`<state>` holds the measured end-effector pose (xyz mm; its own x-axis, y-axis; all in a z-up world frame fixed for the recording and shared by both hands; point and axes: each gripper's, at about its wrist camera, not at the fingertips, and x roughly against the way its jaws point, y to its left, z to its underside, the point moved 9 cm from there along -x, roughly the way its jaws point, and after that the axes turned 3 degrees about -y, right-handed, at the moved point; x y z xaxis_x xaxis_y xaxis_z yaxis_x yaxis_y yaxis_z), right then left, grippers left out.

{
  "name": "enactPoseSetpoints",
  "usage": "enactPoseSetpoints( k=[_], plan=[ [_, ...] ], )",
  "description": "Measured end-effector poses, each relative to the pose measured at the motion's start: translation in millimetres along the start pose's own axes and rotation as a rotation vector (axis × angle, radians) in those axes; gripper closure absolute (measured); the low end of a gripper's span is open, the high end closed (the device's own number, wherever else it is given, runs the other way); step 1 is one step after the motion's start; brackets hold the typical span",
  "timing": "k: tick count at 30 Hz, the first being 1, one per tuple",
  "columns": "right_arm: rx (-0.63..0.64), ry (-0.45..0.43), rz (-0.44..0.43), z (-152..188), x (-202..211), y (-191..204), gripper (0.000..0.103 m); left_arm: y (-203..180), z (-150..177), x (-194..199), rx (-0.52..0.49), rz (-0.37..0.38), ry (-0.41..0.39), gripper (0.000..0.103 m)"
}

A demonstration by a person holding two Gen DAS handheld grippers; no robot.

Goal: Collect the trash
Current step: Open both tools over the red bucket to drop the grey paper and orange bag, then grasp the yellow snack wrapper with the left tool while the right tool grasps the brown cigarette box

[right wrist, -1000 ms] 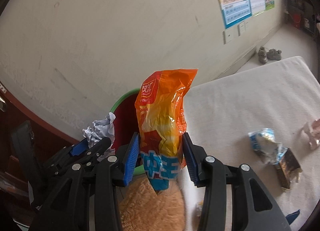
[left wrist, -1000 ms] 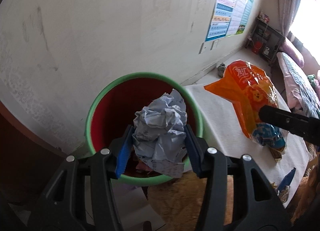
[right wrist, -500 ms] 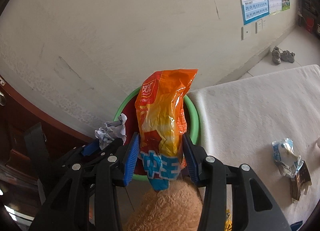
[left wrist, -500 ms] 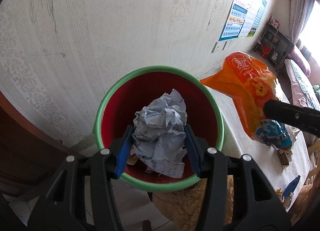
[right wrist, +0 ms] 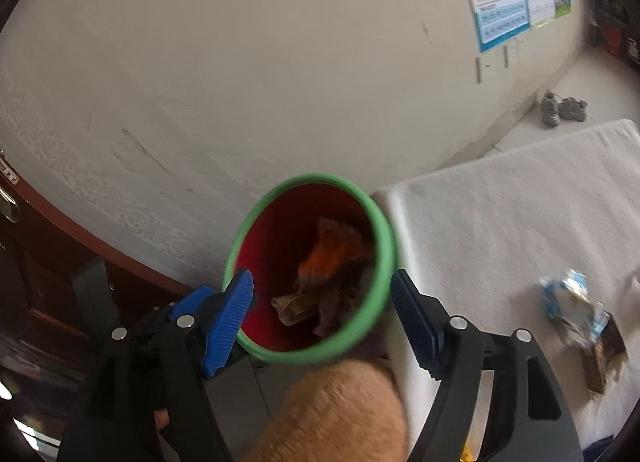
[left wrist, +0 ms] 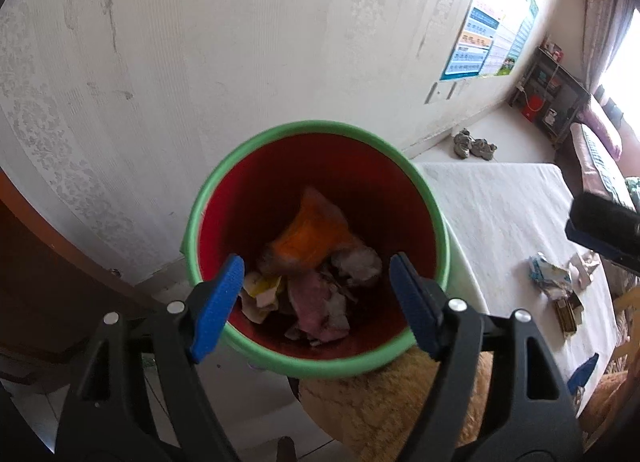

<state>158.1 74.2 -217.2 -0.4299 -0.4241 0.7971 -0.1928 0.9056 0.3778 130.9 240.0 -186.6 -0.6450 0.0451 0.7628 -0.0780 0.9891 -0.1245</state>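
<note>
A red bin with a green rim (left wrist: pixel 304 127) stands on the floor against the wall, at the corner of a table. My left gripper (left wrist: pixel 316 302) hangs over its mouth, jaws opening, nothing between the blue pads. An orange snack bag (left wrist: pixel 316 234) lies inside on other trash, next to a pale crumpled lump (left wrist: pixel 356 262). My right gripper (right wrist: pixel 324 294) is also above the bin's rim (right wrist: pixel 308 179), jaws opening and empty, with the orange bag (right wrist: pixel 332 254) below it. On the table lie a blue-white wrapper (right wrist: pixel 568 298) and a brown wrapper (right wrist: pixel 604 354).
The white-clothed table (left wrist: pixel 500 214) runs right of the bin. A furry orange cushion (left wrist: pixel 384 402) sits just below the bin's near side. A dark wooden door (right wrist: pixel 40 262) is at the left. A pair of shoes (left wrist: pixel 474 144) lies on the floor by the wall.
Both grippers have opened. The crumpled paper left my left gripper and the orange bag left my right gripper; both now lie in the bin.
</note>
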Motion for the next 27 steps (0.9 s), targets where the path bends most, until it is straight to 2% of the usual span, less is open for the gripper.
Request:
enactPoseSetpoints(
  k=[3,10,13,16,20,25,27],
  plan=[
    [-0.008,-0.008,0.050,11,19,-30,0.033,-12,6,4,-0.006,0.027,0.008,0.031],
    [-0.096,-0.017,0.240,38,67,-144,0.032,-60,18,16,-0.056,0.102,0.016,0.031],
    [-0.107,0.037,0.309,54,73,-192,0.029,-84,27,21,-0.069,0.143,0.033,0.030],
    [-0.073,0.106,0.376,68,71,-229,0.028,-120,49,29,-0.087,0.219,0.076,0.027],
    [-0.082,0.158,0.344,82,54,-252,0.027,-165,81,32,-0.214,0.246,0.133,0.027],
    [-0.072,0.176,0.324,90,32,-256,0.028,-199,116,27,-0.286,0.256,0.206,0.027],
    [-0.071,0.196,0.329,93,26,-258,0.049,-204,129,22,-0.325,0.234,0.242,0.027]
  ],
)
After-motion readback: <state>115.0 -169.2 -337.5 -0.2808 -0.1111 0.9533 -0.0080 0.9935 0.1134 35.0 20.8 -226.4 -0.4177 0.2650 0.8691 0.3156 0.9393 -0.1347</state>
